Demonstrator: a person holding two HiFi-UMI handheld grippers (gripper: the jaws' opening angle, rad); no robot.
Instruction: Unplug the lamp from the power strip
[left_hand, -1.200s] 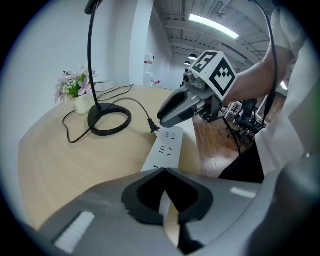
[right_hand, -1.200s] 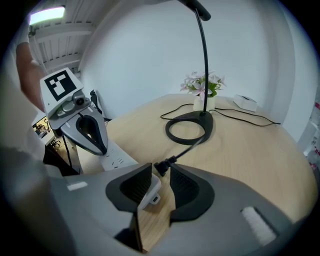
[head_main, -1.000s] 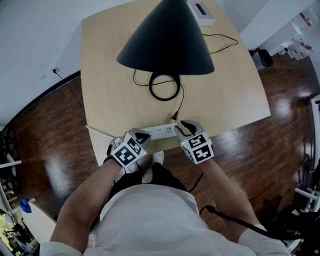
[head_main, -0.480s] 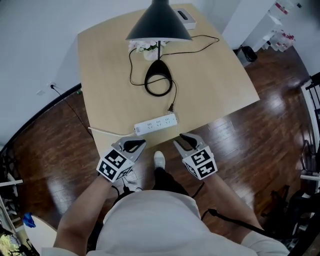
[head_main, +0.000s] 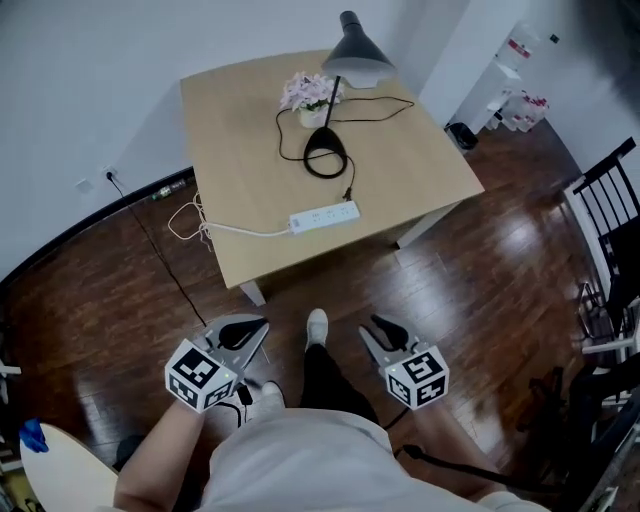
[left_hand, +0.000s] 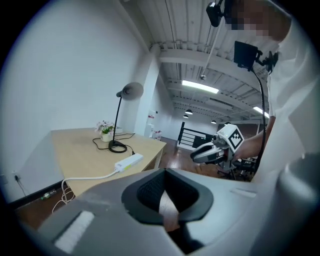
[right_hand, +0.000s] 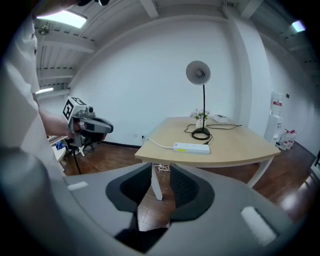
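The black desk lamp (head_main: 355, 50) stands on the wooden table (head_main: 240, 130), and its cord loops round the base. Its plug (head_main: 347, 194) lies on the tabletop just beyond the white power strip (head_main: 324, 216), out of the sockets. Both grippers hang over the floor, well short of the table. My left gripper (head_main: 243, 333) and right gripper (head_main: 388, 333) each show a narrow gap between the pads, with nothing held. The left gripper view (left_hand: 166, 192) shows the strip (left_hand: 128, 161) and lamp (left_hand: 131, 90) ahead. The right gripper view (right_hand: 160, 192) shows the strip (right_hand: 191, 147) near the table's edge.
A small flower pot (head_main: 310, 95) sits beside the lamp base. The strip's white cable (head_main: 185, 220) drops off the table's left edge and coils on the floor towards the wall. A black chair (head_main: 610, 200) stands at the right. A shoe (head_main: 316, 325) shows between the grippers.
The person has stepped back from the table. Both grippers drew away from the power strip to above the floor. The plug, by the strip's end before, now lies loose on the table.
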